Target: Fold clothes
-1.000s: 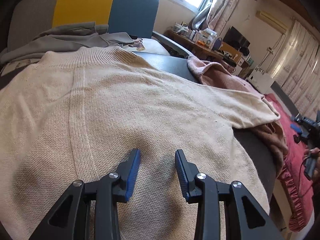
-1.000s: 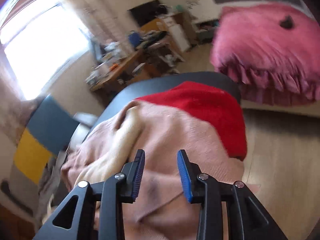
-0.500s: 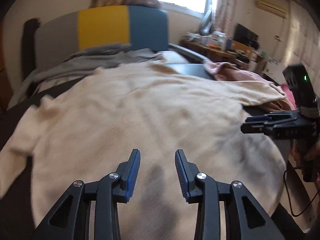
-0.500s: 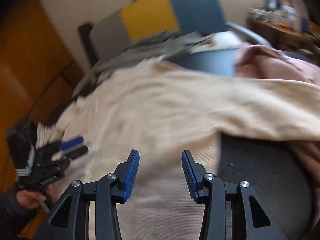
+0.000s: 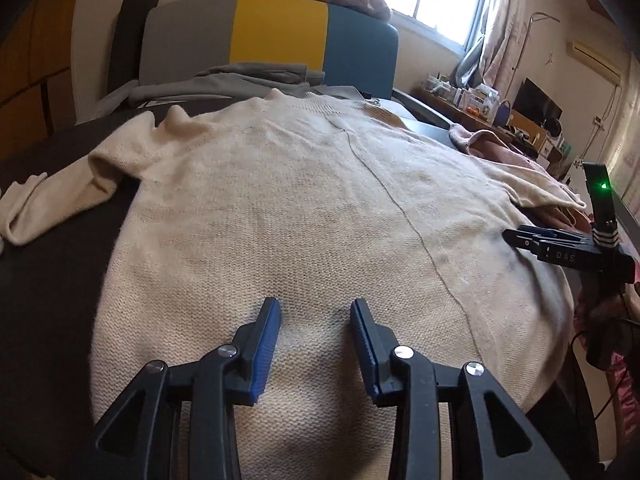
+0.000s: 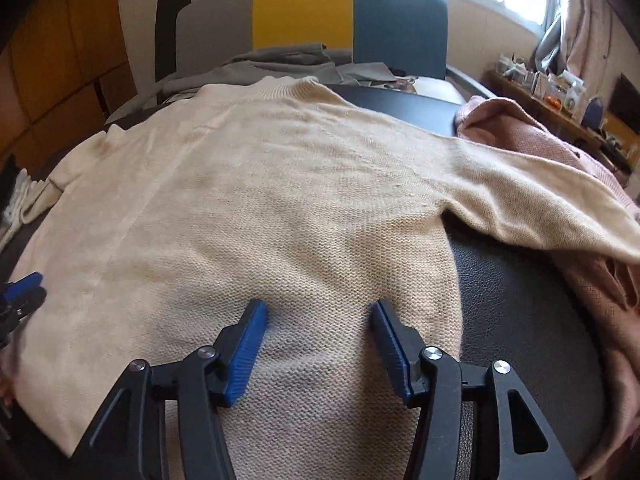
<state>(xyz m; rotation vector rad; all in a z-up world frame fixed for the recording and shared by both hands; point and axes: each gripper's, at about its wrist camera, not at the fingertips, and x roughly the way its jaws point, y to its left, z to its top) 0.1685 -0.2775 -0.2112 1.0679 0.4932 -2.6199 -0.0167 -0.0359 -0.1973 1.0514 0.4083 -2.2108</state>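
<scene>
A cream knit sweater [image 5: 304, 208] lies spread flat on a dark table [image 5: 48, 280], collar at the far end, and shows in the right wrist view [image 6: 256, 208] too. Its left sleeve [image 5: 52, 196] is bunched at the left. Its right sleeve [image 6: 540, 204] stretches over a pink garment [image 6: 592, 280]. My left gripper [image 5: 315, 312] is open and empty just above the lower body of the sweater. My right gripper [image 6: 318, 316] is open and empty above the sweater's lower right part; it also shows in the left wrist view [image 5: 532, 240] at the right.
A grey garment [image 5: 240, 76] lies beyond the collar, before a grey, yellow and blue chair back [image 5: 280, 36]. A cluttered desk [image 5: 488, 108] stands at the far right under a window. Bare dark table [image 6: 520, 304] shows right of the sweater's hem.
Both grippers have swung round to face the cream sweater from its hem end and come lower over it. The right gripper has opened a little wider.
</scene>
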